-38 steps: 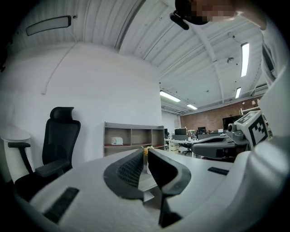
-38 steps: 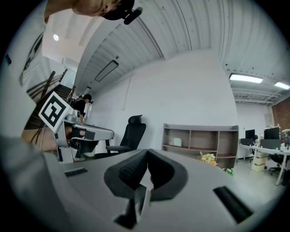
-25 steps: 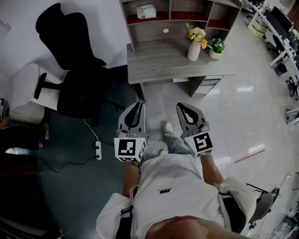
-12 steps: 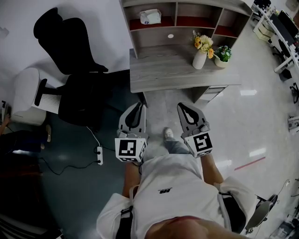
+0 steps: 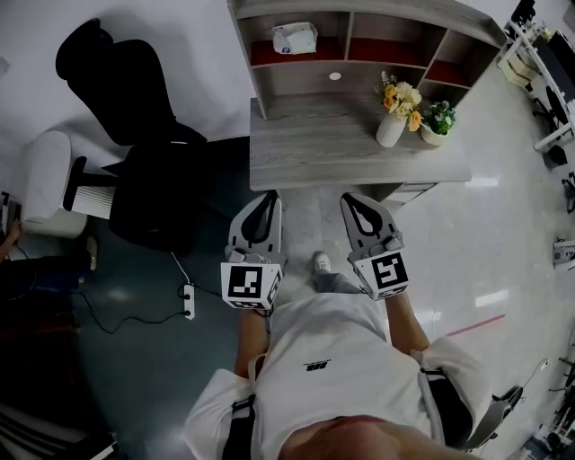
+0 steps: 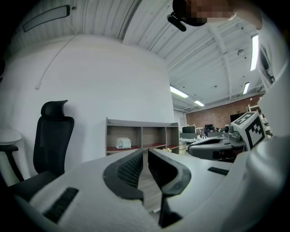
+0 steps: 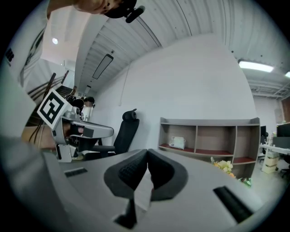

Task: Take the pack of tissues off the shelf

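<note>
The pack of tissues (image 5: 295, 38) is a white soft pack lying in the left compartment of the grey shelf (image 5: 359, 18), on its red-lined floor. That shelf stands at the back of a grey desk (image 5: 314, 153). Both grippers are held side by side in front of the person's chest, short of the desk's near edge and far from the pack. My left gripper (image 5: 261, 203) is shut with nothing in it, and so is my right gripper (image 5: 358, 201). The pack (image 6: 121, 143) shows small and distant in the left gripper view, and again as the pack (image 7: 177, 143) in the right gripper view.
A white vase of flowers (image 5: 395, 112) and a small potted plant (image 5: 438, 121) stand on the desk's right side. A black office chair (image 5: 135, 135) is left of the desk, a white chair (image 5: 49, 184) beyond it. A power strip (image 5: 188, 301) with its cable lies on the floor.
The desk and shelf have slid lower and to the right in the head view as the person comes closer. Both grippers keep the same pose, shut.
</note>
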`<state>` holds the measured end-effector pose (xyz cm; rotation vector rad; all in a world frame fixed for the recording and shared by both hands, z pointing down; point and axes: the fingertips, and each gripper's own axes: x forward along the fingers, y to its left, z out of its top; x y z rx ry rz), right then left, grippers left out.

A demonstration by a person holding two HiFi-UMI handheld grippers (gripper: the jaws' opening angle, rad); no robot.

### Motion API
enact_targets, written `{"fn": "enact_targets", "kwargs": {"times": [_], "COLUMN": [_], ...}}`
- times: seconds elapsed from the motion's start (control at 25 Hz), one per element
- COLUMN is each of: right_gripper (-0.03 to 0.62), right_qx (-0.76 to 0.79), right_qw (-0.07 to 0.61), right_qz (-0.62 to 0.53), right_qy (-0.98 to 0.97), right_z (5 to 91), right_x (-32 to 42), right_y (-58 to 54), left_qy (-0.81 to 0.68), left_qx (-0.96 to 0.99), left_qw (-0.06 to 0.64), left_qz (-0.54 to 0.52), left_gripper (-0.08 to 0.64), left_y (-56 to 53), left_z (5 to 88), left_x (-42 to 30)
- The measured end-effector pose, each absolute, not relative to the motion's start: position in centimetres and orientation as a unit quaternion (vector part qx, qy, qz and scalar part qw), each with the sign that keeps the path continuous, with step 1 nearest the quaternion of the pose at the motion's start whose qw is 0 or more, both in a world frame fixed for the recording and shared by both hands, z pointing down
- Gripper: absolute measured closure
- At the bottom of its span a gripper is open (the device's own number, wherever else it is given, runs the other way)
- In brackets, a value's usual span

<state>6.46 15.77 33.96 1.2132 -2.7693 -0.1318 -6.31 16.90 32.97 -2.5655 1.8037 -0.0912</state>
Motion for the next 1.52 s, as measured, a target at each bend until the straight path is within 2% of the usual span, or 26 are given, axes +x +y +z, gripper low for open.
{"fn": "enact_targets", "kwargs": {"times": [0.8,1.52], "right_gripper": [0.566,0.566], "right_qx": [0.361,0.365], "right_qw": [0.04,0.045], "right_qz": [-0.038,-0.045], "right_qy": [-0.931,-0.929], "right_z": [33.5,34.0], "right_x": [7.2,4.1], "right_y": [5.3,-2.3], "left_qy": [0.597,0.592], "left_qx": [-0.802,-0.805], "left_qw": [0.001,0.006], "left_qz": [-0.039,-0.038], "left_gripper": [0.526,0.526], "left_y": [6.9,-1.3], "left_z": [32.7,33.1], "left_x": [-4.9,-7.7]}}
